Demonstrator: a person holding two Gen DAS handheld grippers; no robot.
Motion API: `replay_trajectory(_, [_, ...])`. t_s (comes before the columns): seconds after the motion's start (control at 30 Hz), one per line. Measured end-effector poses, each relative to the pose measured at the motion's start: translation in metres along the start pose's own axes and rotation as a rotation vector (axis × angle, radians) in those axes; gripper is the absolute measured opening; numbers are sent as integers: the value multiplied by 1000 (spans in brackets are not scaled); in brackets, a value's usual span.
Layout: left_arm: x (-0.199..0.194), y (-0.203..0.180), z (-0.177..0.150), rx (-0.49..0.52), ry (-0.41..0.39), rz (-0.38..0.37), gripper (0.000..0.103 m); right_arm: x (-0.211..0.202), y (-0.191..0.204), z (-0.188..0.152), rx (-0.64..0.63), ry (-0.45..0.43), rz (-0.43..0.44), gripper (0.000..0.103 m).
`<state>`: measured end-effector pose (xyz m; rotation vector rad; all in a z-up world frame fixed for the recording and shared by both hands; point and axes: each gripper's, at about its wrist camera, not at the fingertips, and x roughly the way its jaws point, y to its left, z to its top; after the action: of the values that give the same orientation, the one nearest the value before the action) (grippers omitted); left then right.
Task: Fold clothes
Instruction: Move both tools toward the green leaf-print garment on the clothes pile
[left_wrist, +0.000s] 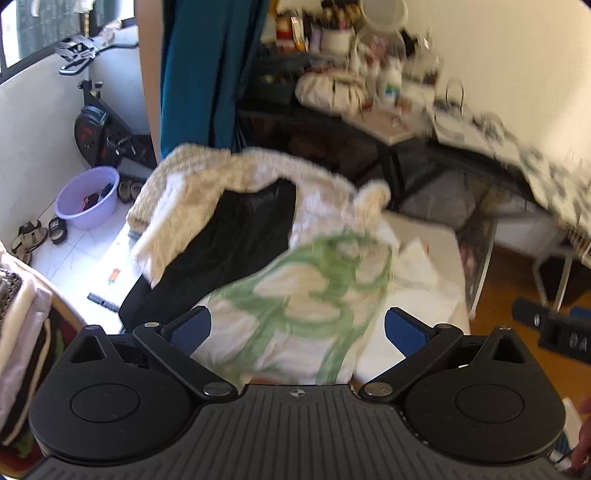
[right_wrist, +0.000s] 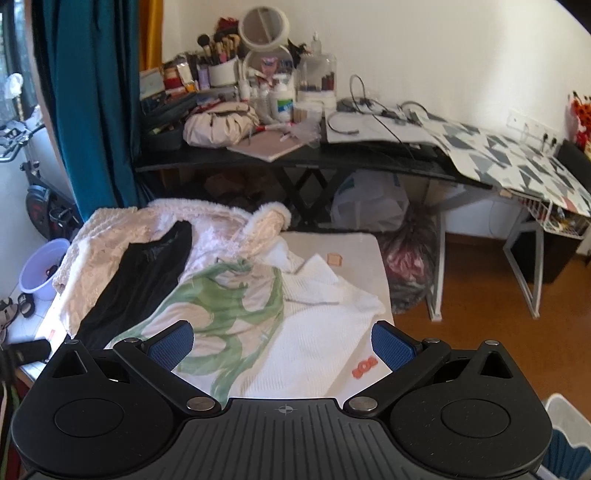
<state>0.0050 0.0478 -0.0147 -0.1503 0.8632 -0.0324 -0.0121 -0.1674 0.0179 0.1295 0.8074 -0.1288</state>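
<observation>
A heap of clothes lies on a white table (right_wrist: 354, 243). On top is a white garment with a green pattern (left_wrist: 299, 306) (right_wrist: 225, 302). A black garment (left_wrist: 229, 243) (right_wrist: 140, 277) lies to its left, a cream fluffy robe (left_wrist: 221, 177) (right_wrist: 122, 236) at the back, and a white knitted piece (right_wrist: 314, 317) to the right. My left gripper (left_wrist: 297, 330) is open, hovering just above the green-patterned garment, which looks blurred. My right gripper (right_wrist: 282, 343) is open too, above the near edge of the heap, with nothing between its blue pads (right_wrist: 391, 345).
Behind the white table stands a black desk (right_wrist: 295, 162) crowded with cosmetics, a mirror and a bag. A teal curtain (right_wrist: 88, 103) hangs at the left. A lilac basin (left_wrist: 88, 195) and sandals lie on the floor at left. Bags sit under the desk. A small wooden block (right_wrist: 335, 258) rests on the table.
</observation>
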Motion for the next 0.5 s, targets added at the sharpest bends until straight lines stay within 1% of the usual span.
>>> replay_trajectory(0.03, [2, 5, 1, -21, -14, -11, 103, 1, -3, 0, 0, -6, 16, 102])
replay_trajectory(0.1, [8, 16, 1, -102, -14, -16, 103, 8, -10, 1, 7, -6, 55, 102])
replay_trajectory(0.17, [19, 27, 0, -176, 26, 3, 103, 16, -14, 2, 8, -12, 74, 102])
replay_trajectory(0.23, [29, 32, -2, -184, 64, 21, 103, 23, -21, 1, 4, -32, 66, 102])
replay_trajectory(0.37, [42, 29, -7, -136, 83, 51, 103, 38, -36, -1, -21, -75, -36, 102])
replay_trajectory(0.47, [47, 27, -10, -141, 52, 75, 103, 54, -46, 0, -75, -136, -151, 102])
replay_trajectory(0.5, [48, 26, -11, -133, 33, 76, 103, 60, -50, 1, -97, -154, -168, 102])
